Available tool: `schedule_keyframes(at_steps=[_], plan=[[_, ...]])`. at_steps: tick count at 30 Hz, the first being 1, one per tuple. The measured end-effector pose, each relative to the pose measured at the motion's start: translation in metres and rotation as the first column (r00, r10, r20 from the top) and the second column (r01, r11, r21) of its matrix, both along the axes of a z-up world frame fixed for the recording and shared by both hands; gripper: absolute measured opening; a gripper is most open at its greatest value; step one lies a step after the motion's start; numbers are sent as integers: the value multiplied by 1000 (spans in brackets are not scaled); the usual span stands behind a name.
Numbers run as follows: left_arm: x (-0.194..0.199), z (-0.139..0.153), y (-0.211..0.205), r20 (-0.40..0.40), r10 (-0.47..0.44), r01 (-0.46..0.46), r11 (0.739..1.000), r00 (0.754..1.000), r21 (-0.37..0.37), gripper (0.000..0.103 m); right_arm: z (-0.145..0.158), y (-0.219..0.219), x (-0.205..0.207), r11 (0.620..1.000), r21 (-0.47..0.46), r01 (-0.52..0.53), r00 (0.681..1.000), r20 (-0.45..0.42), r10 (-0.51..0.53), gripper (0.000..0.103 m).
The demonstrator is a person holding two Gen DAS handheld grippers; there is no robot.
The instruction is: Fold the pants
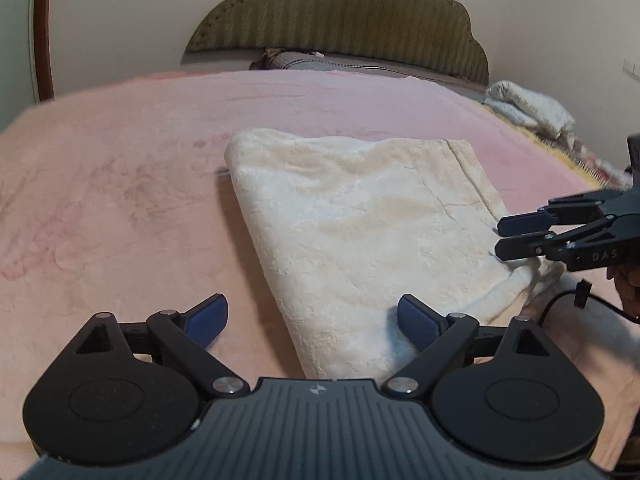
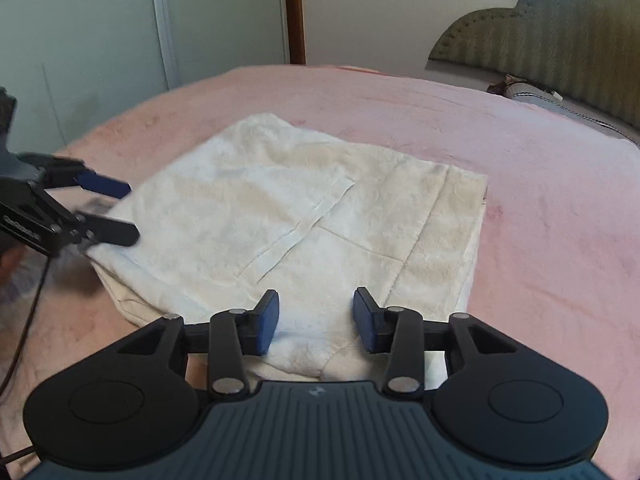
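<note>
Cream pants (image 1: 360,216) between both grippers' parted fingers (image 2: 266,320).

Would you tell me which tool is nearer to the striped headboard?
Right. The right tool sits over the cream pants' edge on the side toward the headboard; the left tool is at the pants' opposite end, farther from it.

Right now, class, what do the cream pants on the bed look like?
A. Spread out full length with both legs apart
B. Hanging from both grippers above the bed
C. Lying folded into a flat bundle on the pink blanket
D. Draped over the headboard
C: the pants lie as a flat folded bundle on the pink blanket, with the left gripper and right gripper open and pressing on nothing.
</note>
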State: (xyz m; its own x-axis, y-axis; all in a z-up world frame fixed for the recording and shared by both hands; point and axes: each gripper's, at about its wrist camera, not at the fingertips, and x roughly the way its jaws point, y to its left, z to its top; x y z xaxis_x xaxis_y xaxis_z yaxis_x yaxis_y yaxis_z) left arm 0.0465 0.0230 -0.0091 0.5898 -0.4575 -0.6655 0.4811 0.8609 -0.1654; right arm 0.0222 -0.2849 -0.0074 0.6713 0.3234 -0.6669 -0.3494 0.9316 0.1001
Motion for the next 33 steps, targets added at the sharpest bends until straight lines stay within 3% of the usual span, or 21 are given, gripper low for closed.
schedule_keyframes(at_steps=[1, 3, 4, 5, 10, 15, 18, 21, 24, 25, 26, 27, 28, 30, 33], plan=[[7, 0, 5, -45, 5, -7, 999, 999, -41, 93, 5, -6, 1, 999, 43, 22, 1000, -17, -21, 43], [22, -3, 14, -132, 5, -23, 990, 991, -136, 94, 14, -22, 2, 990, 127, 56, 998, -10, -55, 73], [30, -4, 18, -167, -4, -28, 983, 986, -183, 94, 16, -31, 4, 983, 161, 82, 997, -7, -82, 95], [37, -6, 21, -195, -10, -34, 975, 981, -220, 94, 17, -44, 6, 972, 201, 123, 992, -8, -124, 99], [69, -17, 27, -316, -81, -45, 927, 945, -371, 97, -7, -105, 29, 869, 443, 218, 975, -145, -170, 99], [94, -30, 26, -387, -177, -41, 868, 905, -494, 101, -37, -134, 50, 750, 624, 219, 968, -234, -89, 100], [106, -34, 22, -404, -210, -48, 839, 890, -542, 102, -40, -134, 63, 713, 682, 166, 973, -232, -4, 100], [117, -34, 13, -409, -218, -49, 834, 886, -549, 102, -40, -125, 77, 727, 672, 142, 971, -238, 31, 99], [119, -33, 1, -397, -202, -44, 847, 895, -530, 100, -40, -118, 88, 729, 669, 147, 969, -245, 30, 93], [118, -32, -2, -388, -191, -44, 851, 902, -523, 97, -40, -114, 91, 739, 655, 157, 968, -249, 15, 82], [115, -31, -3, -378, -177, -46, 858, 909, -511, 95, -40, -113, 92, 750, 637, 177, 966, -257, -11, 64], [112, -30, -4, -364, -161, -43, 870, 917, -491, 85, -41, -112, 91, 762, 615, 203, 963, -266, -42, 53], [110, -28, -5, -351, -141, -41, 885, 926, -463, 70, -42, -112, 89, 774, 591, 230, 959, -273, -76, 35], [106, -27, -3, -336, -95, -52, 913, 937, -404, 48, -44, -115, 80, 760, 603, 241, 959, -268, -91, 29], [104, -25, 3, -326, -71, -74, 909, 943, -411, 30, -33, -108, 73, 776, 588, 227, 967, -230, -108, 23]])
